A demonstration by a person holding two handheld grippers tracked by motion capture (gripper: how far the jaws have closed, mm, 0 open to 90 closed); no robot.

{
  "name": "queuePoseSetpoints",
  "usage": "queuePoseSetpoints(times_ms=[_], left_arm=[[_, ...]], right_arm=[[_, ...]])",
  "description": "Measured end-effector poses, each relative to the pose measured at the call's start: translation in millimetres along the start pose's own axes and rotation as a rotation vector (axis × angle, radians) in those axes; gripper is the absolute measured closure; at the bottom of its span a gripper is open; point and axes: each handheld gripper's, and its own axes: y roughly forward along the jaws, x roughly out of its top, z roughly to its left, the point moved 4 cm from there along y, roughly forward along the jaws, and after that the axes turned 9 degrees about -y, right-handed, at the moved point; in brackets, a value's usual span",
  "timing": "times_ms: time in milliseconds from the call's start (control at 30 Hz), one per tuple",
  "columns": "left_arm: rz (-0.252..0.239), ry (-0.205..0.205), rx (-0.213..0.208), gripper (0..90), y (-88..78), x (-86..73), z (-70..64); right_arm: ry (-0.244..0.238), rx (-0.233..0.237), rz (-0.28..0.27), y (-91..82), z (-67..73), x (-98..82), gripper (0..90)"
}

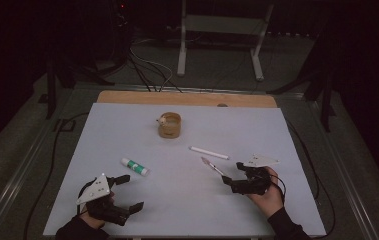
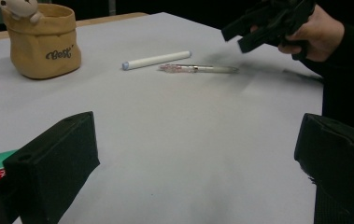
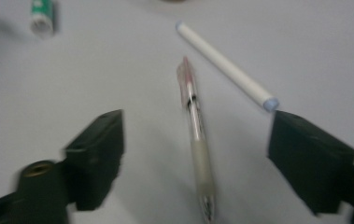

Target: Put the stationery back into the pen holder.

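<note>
you're bringing the right gripper [image 1: 230, 181] down over the pen [image 3: 196, 135], which is lying flat on the counter [image 1: 177, 210] toward its right edge, just beside the white marker [image 3: 225, 65]. its fingers are standing open astride the barrel, not touching it, so they can close across it. the left gripper [image 1: 126, 192] is waiting near the front left corner, fingers open and empty, beside the glue stick [image 1: 135, 166].

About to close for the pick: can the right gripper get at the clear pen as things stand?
Probably yes. The right gripper has open jaws either side of the clear pen, nothing between. The white pen lies close by the right-hand jaw and might get nudged.
</note>
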Motion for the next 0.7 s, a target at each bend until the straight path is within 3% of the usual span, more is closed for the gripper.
queuePoseSetpoints(times_ms=[300,700], left_arm=[[0.002,-0.001,-0.002,0.2,0.1,-0.2,0.0],[-0.003,0.002,0.005,0.2,-0.2,0.2,-0.1]], right_arm=[[-0.068,0.023,0.097,15.5,-0.1,-9.5,51.8],[-0.143,0.020,0.202,29.7,1.9,-12.0,72.9]])
